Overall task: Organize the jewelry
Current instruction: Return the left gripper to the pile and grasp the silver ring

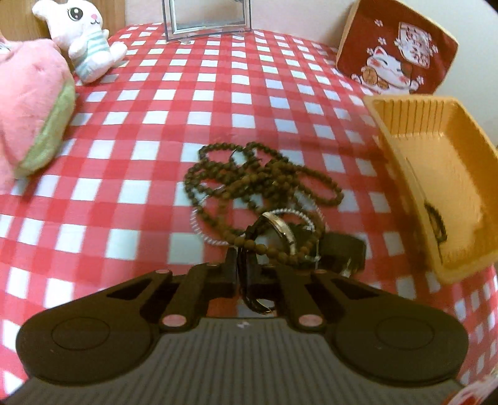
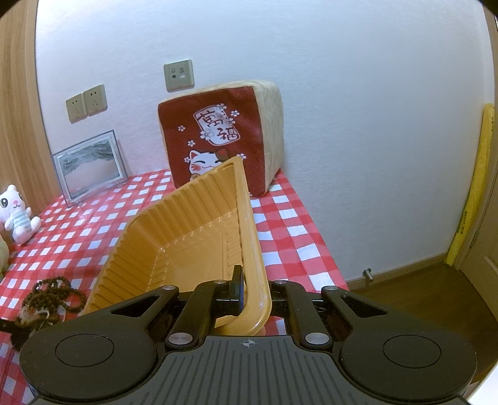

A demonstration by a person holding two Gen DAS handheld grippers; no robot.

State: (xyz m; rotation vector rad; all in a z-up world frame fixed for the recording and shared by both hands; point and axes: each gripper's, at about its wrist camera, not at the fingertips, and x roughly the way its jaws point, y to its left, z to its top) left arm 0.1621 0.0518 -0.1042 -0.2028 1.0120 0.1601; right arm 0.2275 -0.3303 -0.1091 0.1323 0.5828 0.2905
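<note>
A tangle of brown bead strands [image 1: 249, 174] lies on the red-checked tablecloth [image 1: 140, 124], with a thin silver chain [image 1: 199, 224] under it. At the near end of the tangle is a silver-cased watch [image 1: 281, 229]. My left gripper [image 1: 242, 258] is shut on its black strap, which runs back between the fingers. A yellow ribbed tray [image 1: 404, 124] stands tilted at the right, with a dark beaded piece [image 1: 437, 221] inside. In the right wrist view my right gripper [image 2: 249, 289] is shut on the tray's [image 2: 186, 218] near rim. The bead strands [image 2: 53, 296] show at the lower left.
A pink plush [image 1: 31, 109] and a white rabbit plush [image 1: 87, 40] sit at the left. A clear picture frame [image 1: 207, 18] and a red cat-print cushion [image 1: 398, 53] stand along the back wall. The table's right edge drops to a wooden floor [image 2: 420, 296].
</note>
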